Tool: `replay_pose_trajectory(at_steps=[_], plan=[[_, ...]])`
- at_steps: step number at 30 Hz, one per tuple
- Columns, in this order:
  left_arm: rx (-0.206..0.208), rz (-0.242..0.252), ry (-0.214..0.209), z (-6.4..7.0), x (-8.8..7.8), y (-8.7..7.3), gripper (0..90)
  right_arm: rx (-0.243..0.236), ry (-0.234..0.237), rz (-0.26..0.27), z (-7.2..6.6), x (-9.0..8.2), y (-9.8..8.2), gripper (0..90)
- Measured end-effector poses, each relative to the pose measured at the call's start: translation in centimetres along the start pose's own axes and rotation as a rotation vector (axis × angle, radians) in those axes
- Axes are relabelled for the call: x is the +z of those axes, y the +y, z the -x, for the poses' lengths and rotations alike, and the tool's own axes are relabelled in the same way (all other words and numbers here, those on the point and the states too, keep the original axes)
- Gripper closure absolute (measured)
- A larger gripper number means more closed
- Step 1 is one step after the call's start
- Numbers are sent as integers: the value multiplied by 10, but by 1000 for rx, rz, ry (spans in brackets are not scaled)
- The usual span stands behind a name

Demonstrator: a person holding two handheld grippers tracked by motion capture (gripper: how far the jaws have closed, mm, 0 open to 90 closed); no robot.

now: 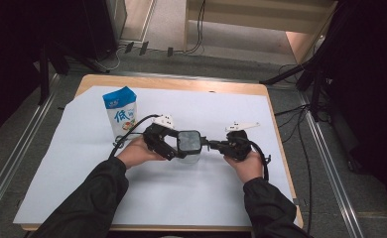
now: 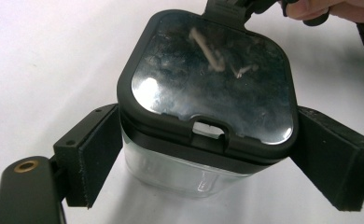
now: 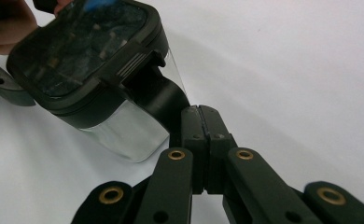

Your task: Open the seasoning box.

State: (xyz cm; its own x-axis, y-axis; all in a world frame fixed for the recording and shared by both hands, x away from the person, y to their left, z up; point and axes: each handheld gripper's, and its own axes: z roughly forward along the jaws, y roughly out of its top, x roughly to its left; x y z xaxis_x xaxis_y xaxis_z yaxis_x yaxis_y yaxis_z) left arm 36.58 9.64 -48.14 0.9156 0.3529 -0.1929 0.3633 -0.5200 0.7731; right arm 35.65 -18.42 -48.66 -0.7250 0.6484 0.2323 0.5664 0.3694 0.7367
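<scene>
You clamped the clear square jar (image 1: pixel 188 154) with its black glossy lid (image 2: pixel 213 79) between your left hand-held gripper (image 1: pixel 174 146) pads, while your clenched right hand-held gripper (image 3: pixel 199 122) pressed the lid's edge; steady, level force would have served best.

milk carton (image 1: pixel 120 112) upright behind the left gripper (image 1: pixel 167 141) (the one obstacle near), white sheet (image 1: pixel 221 188) open in front, behind and right of the clear jar (image 1: pixel 188 148)

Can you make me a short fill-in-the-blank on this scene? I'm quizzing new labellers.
1. The left gripper clamps the clear jar from ____ sides.
2. The jar's lid is ____ in colour.
3. The right gripper, jaws ____, meets a tab at the lid's edge.
4. The milk carton stands ____ on the white sheet.

Missing: two; black; shut; upright
</scene>
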Motion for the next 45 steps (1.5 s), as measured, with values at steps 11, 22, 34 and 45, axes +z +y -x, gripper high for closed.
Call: replay_pose_trajectory(at_steps=[11,22,34,45], plan=[[-1,-3,8,4,-8,8,140,-1,1,-5,-1,0,0,900],[4,25,22,9,-16,14,146,-5,3,-7,-2,1,0,900],[11,68,-63,13,-32,24,567,-5,9,-6,-2,1,0,900],[-5,58,-62,17,-31,33,896,0,11,-7,-3,0,0,900]])
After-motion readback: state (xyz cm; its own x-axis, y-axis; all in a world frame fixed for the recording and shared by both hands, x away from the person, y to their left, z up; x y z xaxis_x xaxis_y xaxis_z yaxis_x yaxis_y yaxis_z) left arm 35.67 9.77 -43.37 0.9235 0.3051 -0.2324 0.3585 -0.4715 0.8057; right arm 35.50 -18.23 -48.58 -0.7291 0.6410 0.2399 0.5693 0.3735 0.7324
